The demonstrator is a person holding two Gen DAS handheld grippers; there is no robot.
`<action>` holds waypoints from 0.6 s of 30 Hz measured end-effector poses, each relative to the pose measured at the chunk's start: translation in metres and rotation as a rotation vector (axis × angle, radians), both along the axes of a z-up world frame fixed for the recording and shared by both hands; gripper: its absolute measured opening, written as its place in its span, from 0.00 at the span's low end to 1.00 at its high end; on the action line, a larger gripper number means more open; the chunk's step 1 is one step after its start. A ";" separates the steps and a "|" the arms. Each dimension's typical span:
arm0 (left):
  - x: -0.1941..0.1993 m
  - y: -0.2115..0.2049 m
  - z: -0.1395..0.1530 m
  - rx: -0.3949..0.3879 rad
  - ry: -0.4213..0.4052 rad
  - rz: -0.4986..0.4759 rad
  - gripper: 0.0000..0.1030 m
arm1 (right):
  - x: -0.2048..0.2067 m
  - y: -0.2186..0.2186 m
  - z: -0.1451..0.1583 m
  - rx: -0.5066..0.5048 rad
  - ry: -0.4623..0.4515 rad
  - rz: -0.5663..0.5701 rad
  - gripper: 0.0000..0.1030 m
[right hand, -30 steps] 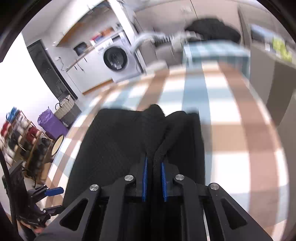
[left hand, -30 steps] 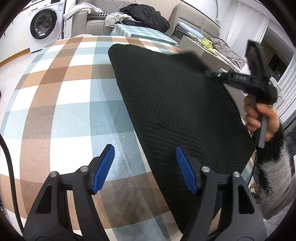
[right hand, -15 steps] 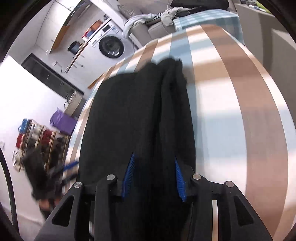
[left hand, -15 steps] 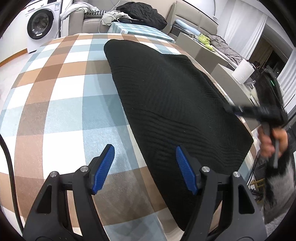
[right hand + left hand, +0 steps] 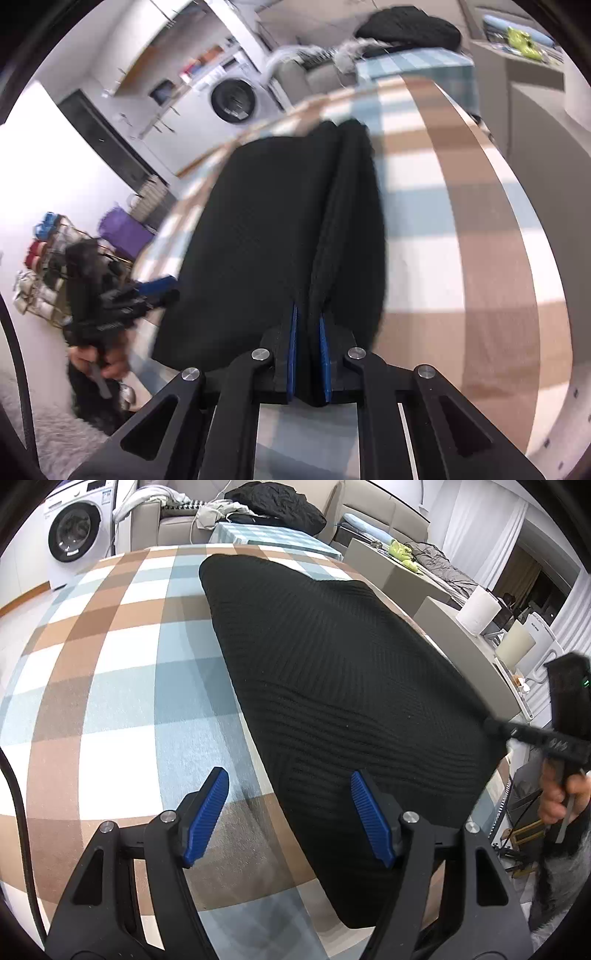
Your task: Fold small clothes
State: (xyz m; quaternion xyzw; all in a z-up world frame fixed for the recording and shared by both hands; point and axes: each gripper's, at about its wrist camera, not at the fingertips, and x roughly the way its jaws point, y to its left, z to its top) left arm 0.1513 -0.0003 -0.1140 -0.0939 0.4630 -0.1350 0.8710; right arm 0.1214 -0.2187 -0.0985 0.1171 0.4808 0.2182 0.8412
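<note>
A black ribbed knit garment (image 5: 332, 686) lies flat on the checked tablecloth (image 5: 122, 686). My left gripper (image 5: 288, 812) hangs open over the garment's near left edge, with one blue pad above the knit, the other above the cloth, and nothing held. In the right wrist view, my right gripper (image 5: 307, 321) has its jaws closing on a raised fold of the garment (image 5: 266, 229), and the pads pinch the fabric. The left wrist view shows that right gripper (image 5: 491, 725) at the garment's right corner, held by a hand (image 5: 557, 797).
A washing machine (image 5: 74, 531) stands at the far left beyond the table. Behind it is a sofa with piled clothes (image 5: 273, 502). A grey counter with a paper roll (image 5: 478, 611) runs along the right. The table edge lies close to the right gripper.
The right gripper slid along the garment's right side to its near corner, opened briefly, and closed on a fold again. The left gripper stayed open in place.
</note>
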 end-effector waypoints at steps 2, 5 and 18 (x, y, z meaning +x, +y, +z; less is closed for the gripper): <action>0.001 0.001 -0.002 -0.005 0.008 0.003 0.64 | 0.008 0.000 -0.011 -0.050 0.041 -0.014 0.14; 0.000 0.003 -0.001 -0.010 0.012 0.005 0.64 | 0.007 -0.005 -0.003 -0.030 -0.001 -0.027 0.32; 0.008 -0.016 -0.009 -0.050 0.038 -0.050 0.50 | 0.036 0.008 -0.024 -0.028 -0.013 -0.054 0.38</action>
